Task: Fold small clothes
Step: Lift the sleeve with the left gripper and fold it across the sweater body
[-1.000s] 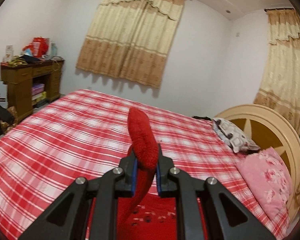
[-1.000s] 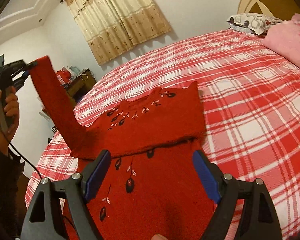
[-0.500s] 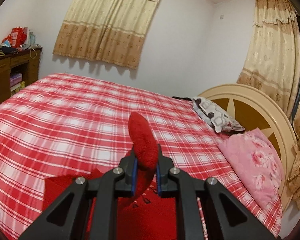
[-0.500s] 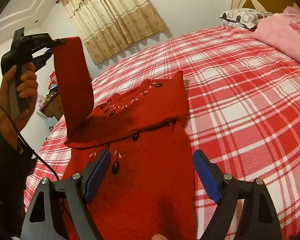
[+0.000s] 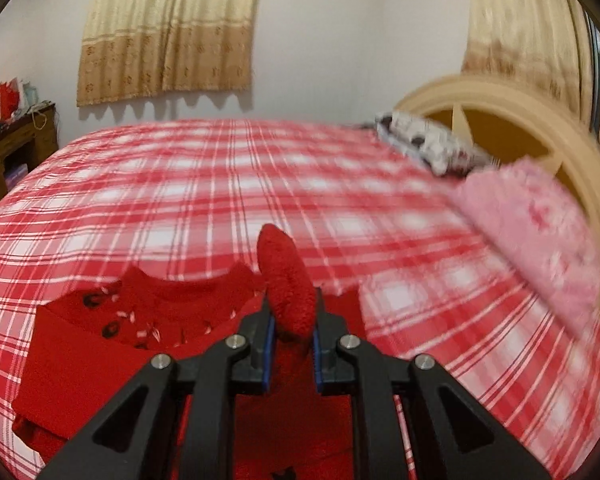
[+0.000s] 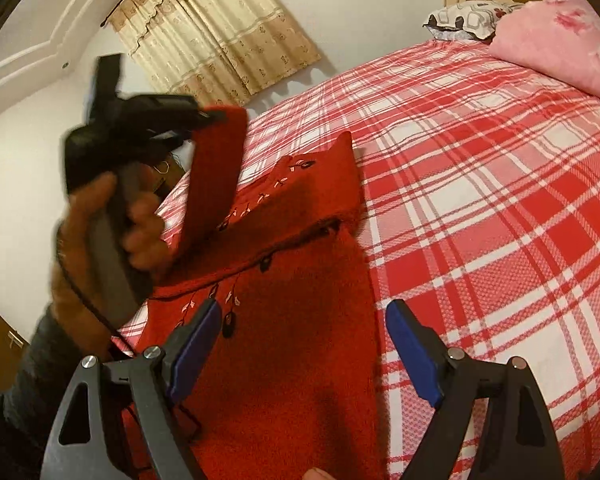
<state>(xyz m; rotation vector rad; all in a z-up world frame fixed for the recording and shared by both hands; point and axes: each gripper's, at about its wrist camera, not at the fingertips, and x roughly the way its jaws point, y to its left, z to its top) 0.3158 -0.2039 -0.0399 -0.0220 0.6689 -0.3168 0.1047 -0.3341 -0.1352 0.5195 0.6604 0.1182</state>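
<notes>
Red sweater (image 6: 300,360) lies on my bed (image 6: 500,200), across the lower centre of the right view, over a red-and-white checked cover. Beige curtains (image 5: 168,28) hang upper left; a pink pillow (image 5: 540,232) sits at right. My left claw (image 5: 292,332) pinches the sleeve (image 6: 216,172); my right claw (image 6: 304,344) gapes wide above the body.

Checked bed (image 6: 480,184): red sweater (image 6: 300,360), 2 pillows (image 6: 560,36) on top.
</notes>
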